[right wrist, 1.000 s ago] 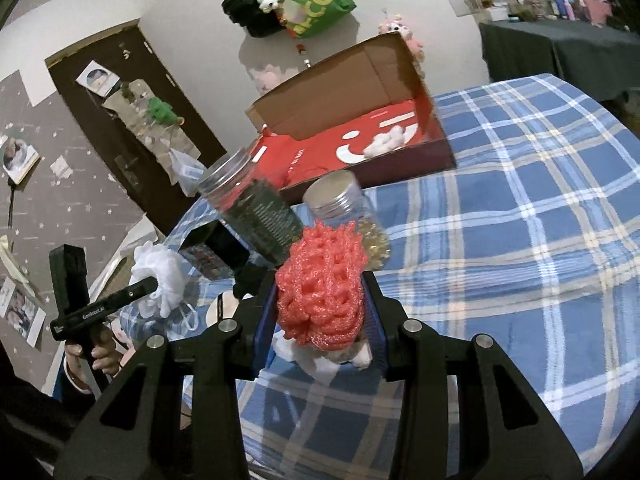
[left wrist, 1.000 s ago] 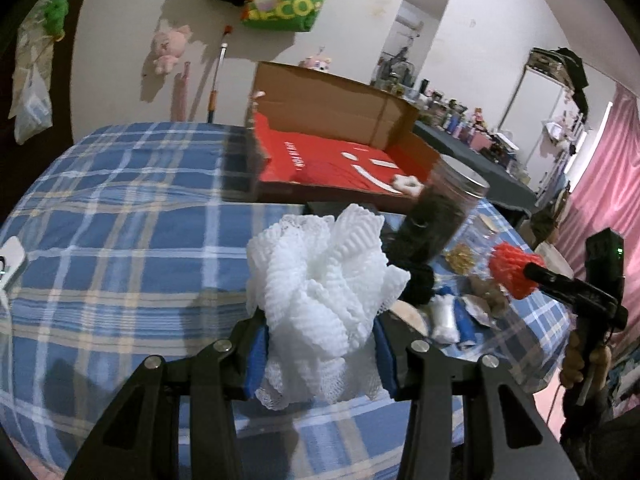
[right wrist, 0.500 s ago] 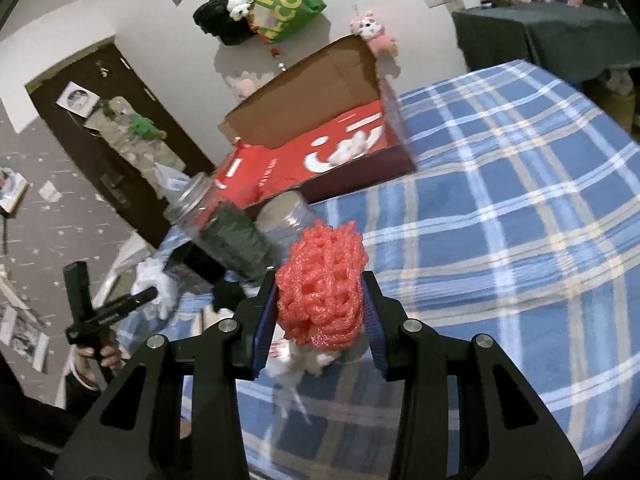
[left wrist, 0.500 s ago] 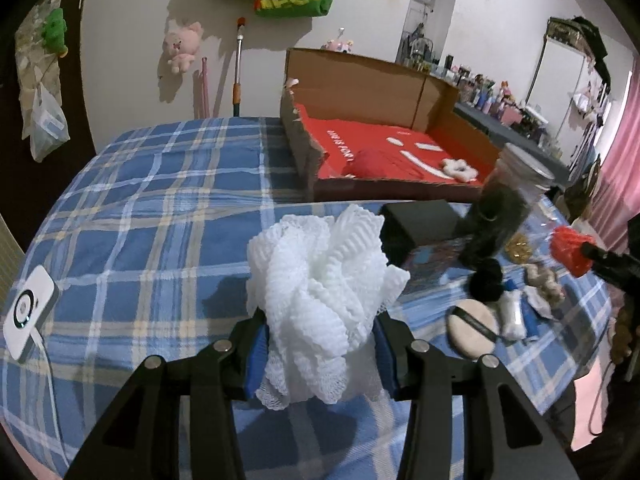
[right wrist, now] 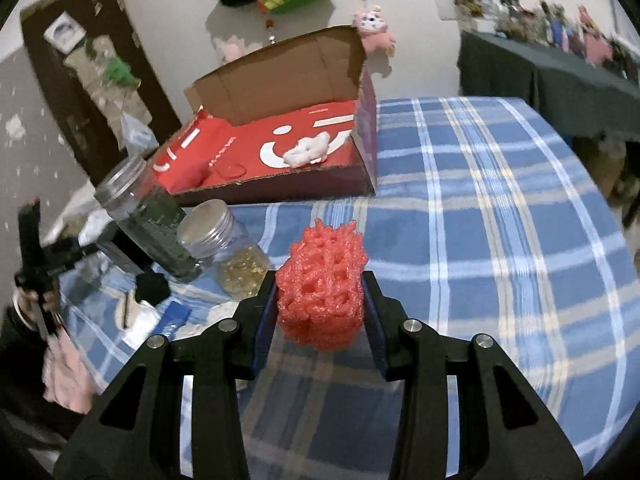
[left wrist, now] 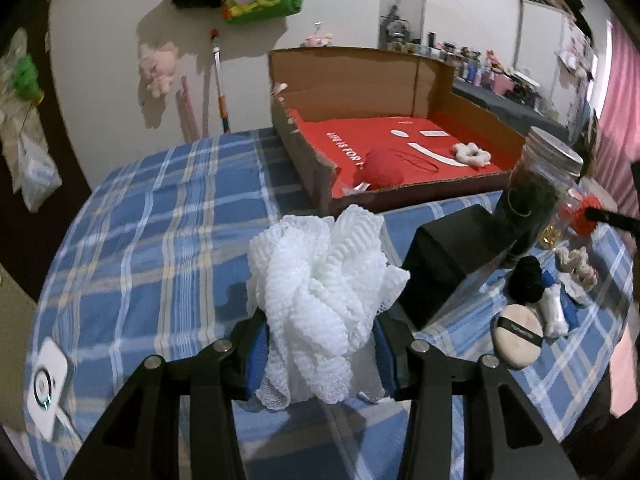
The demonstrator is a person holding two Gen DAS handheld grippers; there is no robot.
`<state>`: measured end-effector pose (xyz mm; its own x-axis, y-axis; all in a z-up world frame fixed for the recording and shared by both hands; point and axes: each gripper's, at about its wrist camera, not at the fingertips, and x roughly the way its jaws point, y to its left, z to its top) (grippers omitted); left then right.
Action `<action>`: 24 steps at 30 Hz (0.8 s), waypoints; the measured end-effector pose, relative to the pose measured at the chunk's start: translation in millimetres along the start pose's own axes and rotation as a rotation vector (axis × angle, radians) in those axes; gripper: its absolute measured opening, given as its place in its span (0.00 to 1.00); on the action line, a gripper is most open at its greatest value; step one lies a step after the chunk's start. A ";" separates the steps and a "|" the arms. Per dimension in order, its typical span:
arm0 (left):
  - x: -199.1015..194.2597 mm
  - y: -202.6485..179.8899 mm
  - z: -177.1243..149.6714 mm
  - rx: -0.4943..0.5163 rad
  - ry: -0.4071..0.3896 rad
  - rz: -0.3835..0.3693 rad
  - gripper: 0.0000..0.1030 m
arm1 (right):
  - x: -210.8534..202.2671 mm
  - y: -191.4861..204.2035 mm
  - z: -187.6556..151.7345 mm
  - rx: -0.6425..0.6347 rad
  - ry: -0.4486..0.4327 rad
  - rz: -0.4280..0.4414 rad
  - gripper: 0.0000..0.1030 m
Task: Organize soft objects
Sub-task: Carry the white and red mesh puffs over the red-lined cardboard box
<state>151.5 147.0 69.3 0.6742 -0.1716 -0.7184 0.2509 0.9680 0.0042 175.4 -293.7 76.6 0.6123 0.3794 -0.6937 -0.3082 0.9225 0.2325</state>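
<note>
My left gripper (left wrist: 320, 344) is shut on a white mesh bath pouf (left wrist: 320, 284), held above the blue plaid table. My right gripper (right wrist: 320, 304) is shut on a red mesh pouf (right wrist: 322, 284), also held above the table. An open cardboard box (left wrist: 304, 152) with a red lining stands at the far side; it also shows in the right wrist view (right wrist: 368, 136). Inside lie a red soft ball (left wrist: 384, 168) and a white fluffy scrunchie (left wrist: 472, 154), the scrunchie also in the right wrist view (right wrist: 306, 150).
A tall dark jar (left wrist: 536, 200), a small jar of gold bits (right wrist: 236, 256), a black box (left wrist: 444, 260), a black scrunchie (left wrist: 526, 280), a beige scrunchie (left wrist: 576, 264), a powder puff (left wrist: 516, 336) and small packets lie right of the left gripper. A white device (left wrist: 46, 384) lies at the left edge.
Both grippers have swung toward the box with their poufs still held. The box interior with the red ball has come into the left wrist view.
</note>
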 end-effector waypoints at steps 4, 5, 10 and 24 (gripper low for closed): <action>2.9 -3.1 6.3 0.063 -0.030 -0.006 0.46 | 9.5 3.7 6.7 -0.061 0.009 0.021 0.37; 3.9 -3.4 8.1 0.074 -0.033 -0.008 0.46 | 12.4 4.0 8.6 -0.073 0.012 0.022 0.37; 8.5 -2.7 16.5 0.125 -0.046 -0.024 0.46 | 20.1 6.1 16.5 -0.116 0.019 0.038 0.37; 8.0 1.6 37.0 0.204 -0.099 -0.077 0.46 | 33.6 5.4 40.2 -0.185 0.008 0.118 0.37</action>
<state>182.9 140.4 89.4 0.7102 -0.2703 -0.6500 0.4322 0.8963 0.0996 223.6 -273.1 81.9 0.5582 0.4829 -0.6747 -0.5064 0.8424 0.1840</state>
